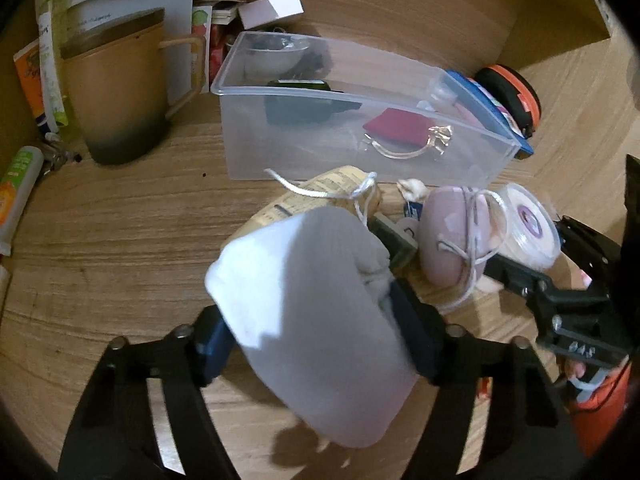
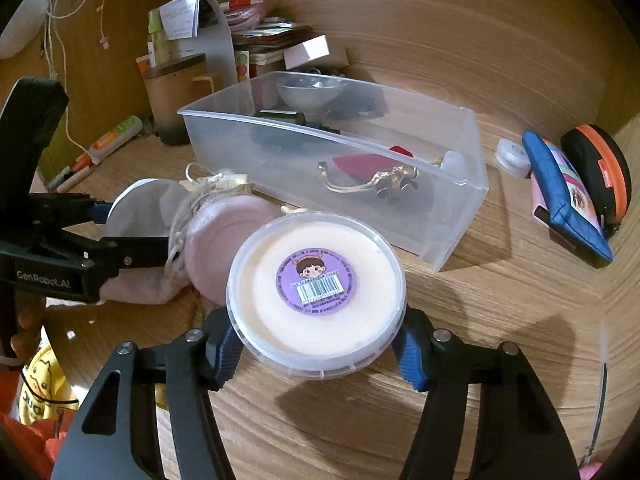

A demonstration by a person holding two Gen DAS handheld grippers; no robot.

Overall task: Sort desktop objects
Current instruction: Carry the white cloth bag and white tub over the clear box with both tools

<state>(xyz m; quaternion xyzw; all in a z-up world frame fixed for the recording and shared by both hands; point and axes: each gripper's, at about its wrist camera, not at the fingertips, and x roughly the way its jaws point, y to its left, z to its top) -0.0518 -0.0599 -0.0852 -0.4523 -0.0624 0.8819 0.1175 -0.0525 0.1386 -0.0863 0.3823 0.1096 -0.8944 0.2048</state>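
Note:
My left gripper (image 1: 320, 340) is shut on a white drawstring pouch (image 1: 316, 320) and holds it above the wooden desk; it also shows in the right wrist view (image 2: 136, 208). My right gripper (image 2: 316, 348) is shut on a round clear plastic tub (image 2: 316, 292) with a purple barcode sticker; the tub also shows in the left wrist view (image 1: 528, 224). A pink drawstring pouch (image 2: 224, 240) lies between the two, also in the left wrist view (image 1: 452, 236). A clear plastic bin (image 2: 460, 216) stands just beyond, holding a red pouch (image 2: 360, 164), a dark bottle (image 2: 280, 118) and a bowl (image 2: 308, 94).
A tan mug (image 1: 120, 92) stands at the back left beside tubes (image 1: 16, 200) and stacked papers. A blue pouch (image 2: 568, 196), an orange-rimmed case (image 2: 600, 168) and a small white cap (image 2: 512, 158) lie right of the bin. A yellow printed packet (image 1: 316, 196) lies under the white pouch.

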